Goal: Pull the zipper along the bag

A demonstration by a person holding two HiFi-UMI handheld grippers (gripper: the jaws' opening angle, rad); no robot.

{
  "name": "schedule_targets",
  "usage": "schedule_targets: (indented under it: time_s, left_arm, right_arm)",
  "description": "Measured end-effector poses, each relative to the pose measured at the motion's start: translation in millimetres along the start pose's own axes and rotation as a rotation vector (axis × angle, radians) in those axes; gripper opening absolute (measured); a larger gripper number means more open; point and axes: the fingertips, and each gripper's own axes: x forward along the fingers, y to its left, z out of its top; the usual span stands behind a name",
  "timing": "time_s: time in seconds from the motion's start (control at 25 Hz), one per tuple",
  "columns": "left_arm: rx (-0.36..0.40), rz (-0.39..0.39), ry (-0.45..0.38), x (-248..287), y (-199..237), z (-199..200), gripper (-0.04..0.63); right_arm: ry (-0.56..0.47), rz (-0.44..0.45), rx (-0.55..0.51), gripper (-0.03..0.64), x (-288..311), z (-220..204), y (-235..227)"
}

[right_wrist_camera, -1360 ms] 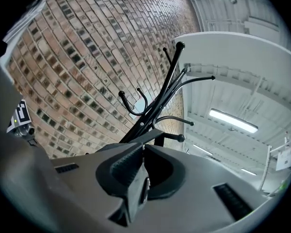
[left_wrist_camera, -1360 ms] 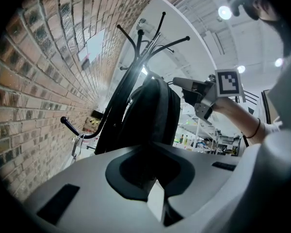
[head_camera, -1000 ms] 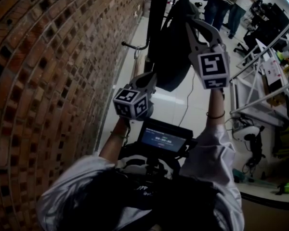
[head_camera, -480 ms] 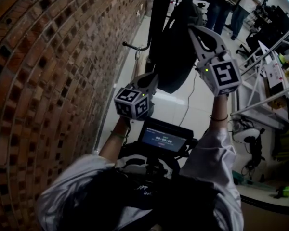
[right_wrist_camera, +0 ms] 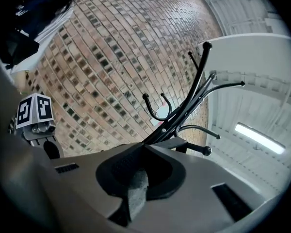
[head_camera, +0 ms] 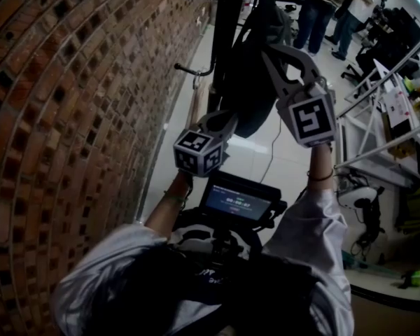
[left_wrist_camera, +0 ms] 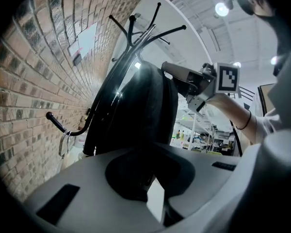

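A black bag hangs on a black coat rack beside the brick wall. My left gripper is at the bag's bottom edge. In the left gripper view its jaws are shut on dark fabric of the bag. My right gripper reaches the bag's upper side from the right. In its own view the right gripper is shut on a thin grey strip, the zipper pull. The zipper track itself is hidden in the dark fabric.
A brick wall fills the left. The coat rack's hooks stick out above the bag. People stand at the back, and white metal frames stand at the right. A screen device sits on the person's chest.
The right gripper swung out to the right, then came back left against the bag's upper side. The left gripper shifted slightly up and right along the bag's bottom.
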Motion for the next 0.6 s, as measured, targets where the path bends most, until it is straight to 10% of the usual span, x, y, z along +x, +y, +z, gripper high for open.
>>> schedule_targets:
  time_s: [0.6]
  left_arm:
    - [0.002, 0.01, -0.018, 6, 5, -1, 0.008]
  right_arm:
    - [0.055, 0.0, -0.177, 0.009, -8, 4, 23]
